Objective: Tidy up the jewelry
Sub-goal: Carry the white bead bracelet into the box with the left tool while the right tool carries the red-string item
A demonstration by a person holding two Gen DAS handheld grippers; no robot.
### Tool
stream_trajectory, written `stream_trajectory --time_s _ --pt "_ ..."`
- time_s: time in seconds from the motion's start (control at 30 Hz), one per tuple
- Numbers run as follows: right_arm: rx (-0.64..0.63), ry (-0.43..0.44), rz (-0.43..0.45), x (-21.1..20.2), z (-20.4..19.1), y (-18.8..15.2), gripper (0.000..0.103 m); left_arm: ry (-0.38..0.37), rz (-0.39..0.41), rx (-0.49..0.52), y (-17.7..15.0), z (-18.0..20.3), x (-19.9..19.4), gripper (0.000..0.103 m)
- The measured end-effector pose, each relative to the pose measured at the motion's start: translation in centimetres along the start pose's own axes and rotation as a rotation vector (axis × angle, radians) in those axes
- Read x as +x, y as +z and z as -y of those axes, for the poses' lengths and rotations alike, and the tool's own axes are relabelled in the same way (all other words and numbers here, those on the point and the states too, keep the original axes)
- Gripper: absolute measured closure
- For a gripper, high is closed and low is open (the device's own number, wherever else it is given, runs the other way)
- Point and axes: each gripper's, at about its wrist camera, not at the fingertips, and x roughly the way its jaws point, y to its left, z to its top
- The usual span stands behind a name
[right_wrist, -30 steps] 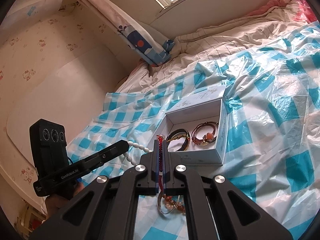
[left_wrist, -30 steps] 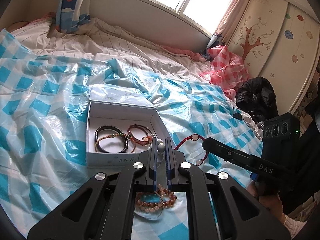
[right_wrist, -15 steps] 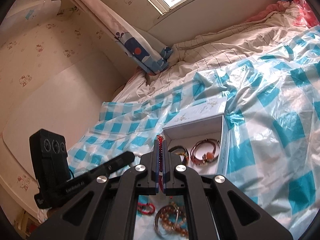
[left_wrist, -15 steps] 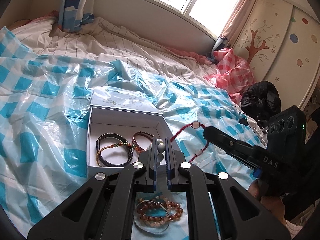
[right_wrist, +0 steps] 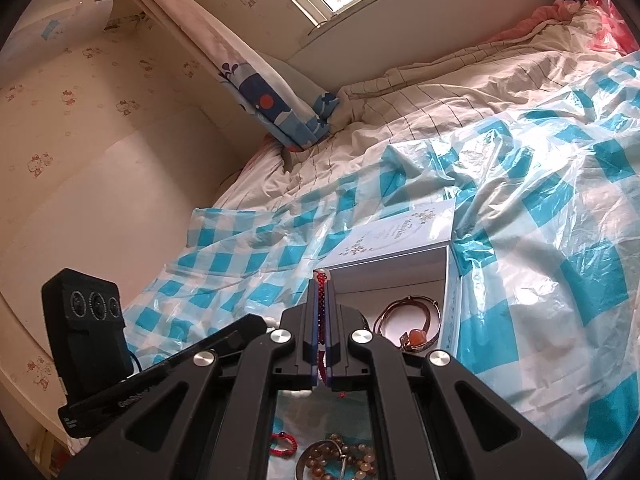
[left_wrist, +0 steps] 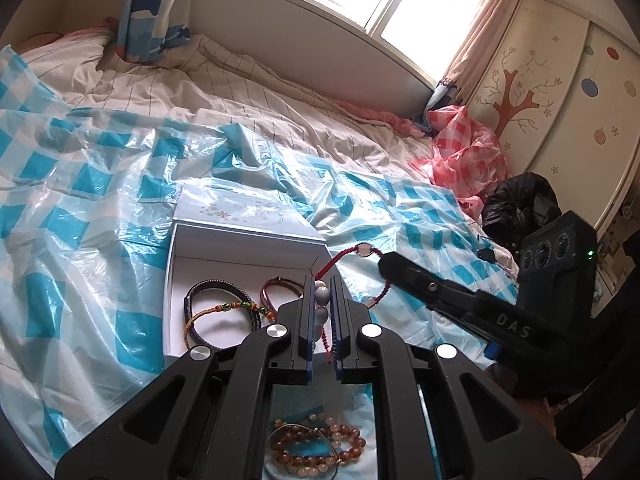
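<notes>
An open white jewelry box (left_wrist: pixel 176 264) lies on the blue-checked plastic sheet; it also shows in the right wrist view (right_wrist: pixel 444 276). It holds a dark bracelet (left_wrist: pixel 208 286), a braided one and a red-brown bracelet (right_wrist: pixel 412 312). My left gripper (left_wrist: pixel 321 284) is shut on a string of pale beads (left_wrist: pixel 322 295) above the box's near right corner. My right gripper (right_wrist: pixel 321 280) is shut on a red cord bracelet (left_wrist: pixel 352 254), beside the box's right edge. An amber bead bracelet (left_wrist: pixel 316 446) lies on the sheet below both grippers; it also shows in the right wrist view (right_wrist: pixel 336 460).
The box lid (left_wrist: pixel 236 210) lies behind the box. A small red cord piece (right_wrist: pixel 284 444) lies by the amber beads. A pillow (left_wrist: pixel 148 12), a pink checked bag (left_wrist: pixel 468 160) and a black bag (left_wrist: pixel 520 204) sit at the bed's edges.
Both grippers have risen and drawn back from the box with their strings held. The box and the amber beads now sit lower in both views.
</notes>
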Motion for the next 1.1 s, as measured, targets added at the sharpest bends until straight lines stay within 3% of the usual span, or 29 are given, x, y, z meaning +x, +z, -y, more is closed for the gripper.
stream_trajectory --time_s 0.63,0.83,1.1 --pt "-0.011 -0.034 -0.031 2.4 0.8 0.2 0.1 0.003 0.002 -0.039 1.3 -1.4 3.0 0.096" --pt "-0.021 -0.056 -0.063 3.9 1.3 0.0 0.1 0.049 -0.03 -0.056 0.9 -2.5 4.3 0.096" --pt "-0.049 -0.092 -0.095 5.8 1.4 -0.5 0.1 0.17 -0.103 -0.071 0.0 -4.1 5.8 0.096"
